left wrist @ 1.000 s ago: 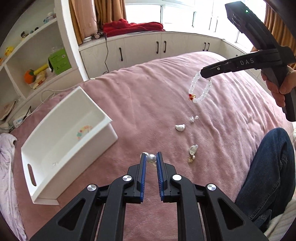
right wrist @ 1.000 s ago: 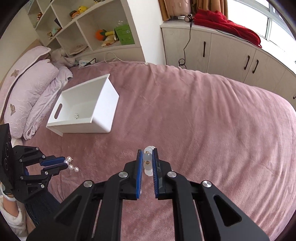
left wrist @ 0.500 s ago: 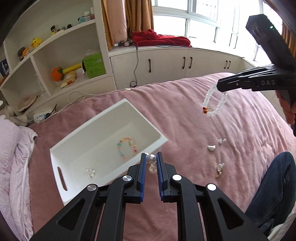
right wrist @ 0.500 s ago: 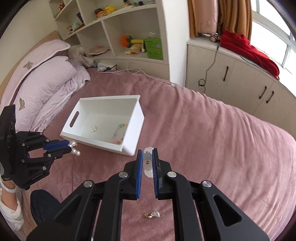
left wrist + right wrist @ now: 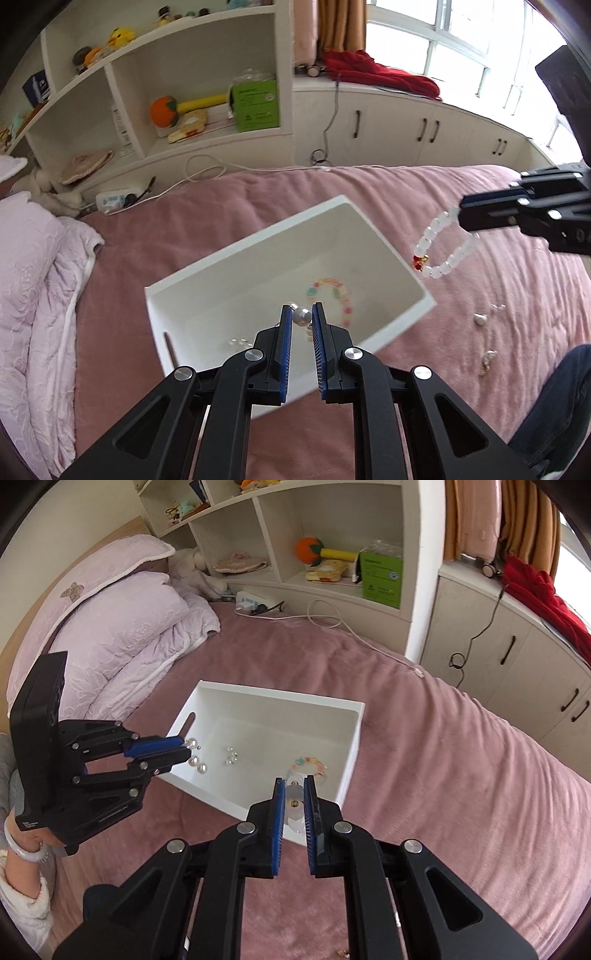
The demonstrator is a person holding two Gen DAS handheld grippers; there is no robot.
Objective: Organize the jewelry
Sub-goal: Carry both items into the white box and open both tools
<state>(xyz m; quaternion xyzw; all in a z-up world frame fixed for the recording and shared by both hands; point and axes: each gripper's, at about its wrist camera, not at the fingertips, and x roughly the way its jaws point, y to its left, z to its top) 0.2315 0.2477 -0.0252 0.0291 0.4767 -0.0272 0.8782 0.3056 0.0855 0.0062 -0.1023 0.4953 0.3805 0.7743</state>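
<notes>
Your left gripper [image 5: 302,317] has its jaws clenched on a pearl earring [image 5: 303,316], held at lower centre of the left view, above the open white box [image 5: 255,254]. Your right gripper [image 5: 294,797] has its jaws clamped on a white bead bracelet [image 5: 445,246], which dangles at the right of the left view, just beside the box's right corner. Inside the box lie a pastel bead bracelet [image 5: 334,295] and a few small pearls [image 5: 231,756]. The box sits on the pink bed [image 5: 461,757]; more small jewelry pieces [image 5: 484,338] lie on the cover at lower right.
</notes>
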